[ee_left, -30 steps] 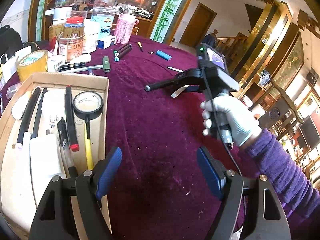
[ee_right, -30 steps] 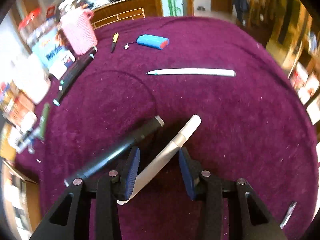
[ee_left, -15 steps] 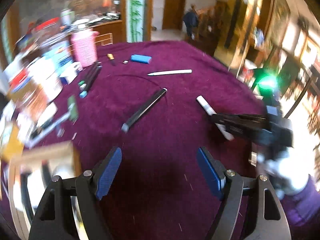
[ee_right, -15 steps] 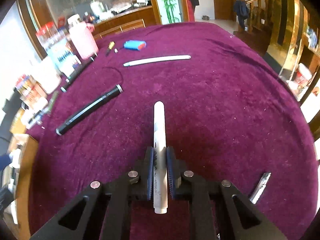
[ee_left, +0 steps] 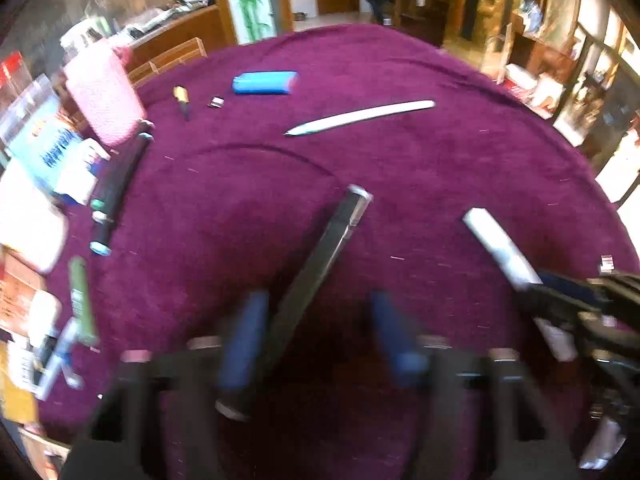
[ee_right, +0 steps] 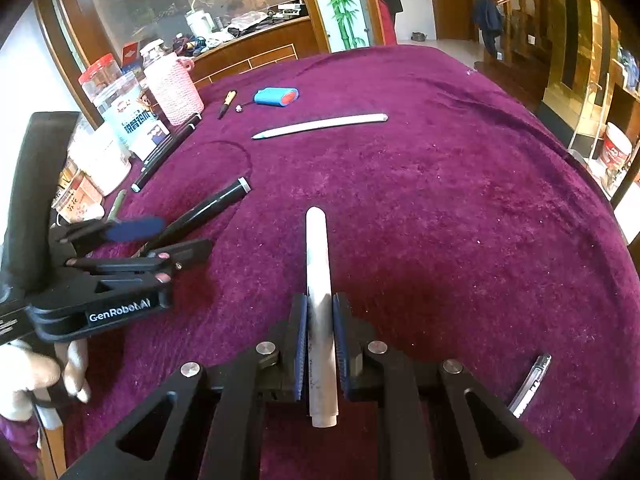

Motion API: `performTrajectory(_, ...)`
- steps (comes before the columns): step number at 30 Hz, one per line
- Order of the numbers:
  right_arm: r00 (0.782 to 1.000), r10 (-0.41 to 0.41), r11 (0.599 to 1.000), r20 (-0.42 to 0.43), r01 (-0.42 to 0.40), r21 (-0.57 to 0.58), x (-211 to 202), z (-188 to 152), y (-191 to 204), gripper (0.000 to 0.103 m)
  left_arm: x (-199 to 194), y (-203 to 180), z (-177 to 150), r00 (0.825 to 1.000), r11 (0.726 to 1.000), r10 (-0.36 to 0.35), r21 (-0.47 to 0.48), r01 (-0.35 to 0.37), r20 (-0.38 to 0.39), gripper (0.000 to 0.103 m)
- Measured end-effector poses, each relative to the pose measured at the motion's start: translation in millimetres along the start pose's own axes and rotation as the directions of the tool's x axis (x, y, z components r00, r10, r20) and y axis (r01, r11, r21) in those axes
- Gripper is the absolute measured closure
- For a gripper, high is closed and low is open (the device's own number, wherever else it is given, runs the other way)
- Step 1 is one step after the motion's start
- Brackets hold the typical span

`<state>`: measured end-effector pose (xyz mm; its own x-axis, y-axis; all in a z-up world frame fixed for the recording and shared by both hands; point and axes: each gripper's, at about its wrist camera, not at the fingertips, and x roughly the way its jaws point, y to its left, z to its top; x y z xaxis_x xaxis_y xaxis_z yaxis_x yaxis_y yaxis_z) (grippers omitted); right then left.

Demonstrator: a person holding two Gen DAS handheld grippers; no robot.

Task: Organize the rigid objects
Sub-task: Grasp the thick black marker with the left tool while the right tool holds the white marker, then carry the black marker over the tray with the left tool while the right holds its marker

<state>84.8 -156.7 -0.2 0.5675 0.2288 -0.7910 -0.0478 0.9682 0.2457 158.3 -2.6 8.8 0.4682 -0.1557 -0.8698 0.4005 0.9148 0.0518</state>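
Note:
My right gripper (ee_right: 320, 320) is shut on a white marker (ee_right: 318, 264) and holds it just above the purple cloth; that marker shows at the right of the left wrist view (ee_left: 496, 246). My left gripper (ee_left: 316, 328) is open, with a black marker (ee_left: 320, 272) lying between its blue pads; the view is blurred. In the right wrist view the left gripper (ee_right: 156, 240) stands over the black marker (ee_right: 208, 210). A white pen (ee_right: 320, 126) and a blue case (ee_right: 276, 96) lie further back.
Jars, a pink knitted bottle (ee_right: 172, 88) and boxes crowd the table's left edge, with dark pens (ee_right: 168, 146) beside them. A small yellow-handled tool (ee_right: 226, 102) lies near the blue case. A clear pen (ee_right: 528, 386) lies at the right front.
My right gripper closed on the white marker and lifted it. My left gripper swung away from the cardboard tray and came down around the black marker.

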Motion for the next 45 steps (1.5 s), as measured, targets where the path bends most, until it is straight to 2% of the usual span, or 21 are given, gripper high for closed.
performTrajectory(3,1.000,0.001,1.000,-0.001,-0.001,0.003,0,0,0,0.089,-10,-12,-13,1.000,1.000,0.007,0.021,-0.007,-0.006,0.089)
performTrajectory(6,1.000,-0.003,1.000,0.000,0.003,0.002,0,0,0,0.089,-21,-13,-29,0.998,0.998,-0.061,-0.035,0.060,-0.024,0.089)
performTrajectory(7,1.000,-0.004,1.000,0.000,0.004,-0.001,0,0,0,0.089,-23,-13,-32,0.998,0.997,-0.063,-0.049,0.062,-0.023,0.089)
performTrajectory(12,1.000,-0.028,0.999,0.014,0.028,-0.019,1,-2,5,0.088,-21,-24,-33,1.000,0.998,0.011,-0.054,-0.009,0.020,0.084)
performTrajectory(16,0.999,-0.031,0.999,0.021,0.032,-0.028,0,-3,6,0.089,-27,-27,-37,0.999,0.997,0.024,-0.077,-0.022,0.023,0.089)
performTrajectory(20,1.000,-0.009,1.000,0.018,0.009,-0.006,-1,-3,2,0.089,-56,-29,-55,0.996,0.996,0.025,-0.085,-0.018,0.084,0.089)
performTrajectory(23,1.000,0.012,1.000,0.025,-0.012,0.001,-4,-3,3,0.089,-89,-30,-71,0.990,0.993,-0.020,-0.109,0.036,0.138,0.089)
performTrajectory(30,0.992,-0.022,0.999,0.123,0.027,-0.035,-24,-3,12,0.089,-154,-31,-116,0.967,0.973,-0.106,-0.178,0.150,0.233,0.089)
performTrajectory(37,0.975,-0.059,0.994,0.213,0.077,-0.075,-41,-5,22,0.089,-182,-25,-152,0.957,0.957,-0.094,-0.241,0.163,0.273,0.089)
performTrajectory(45,0.954,-0.093,0.989,0.286,0.122,-0.086,-53,-6,26,0.089,-193,-27,-172,0.954,0.955,-0.083,-0.250,0.159,0.289,0.089)
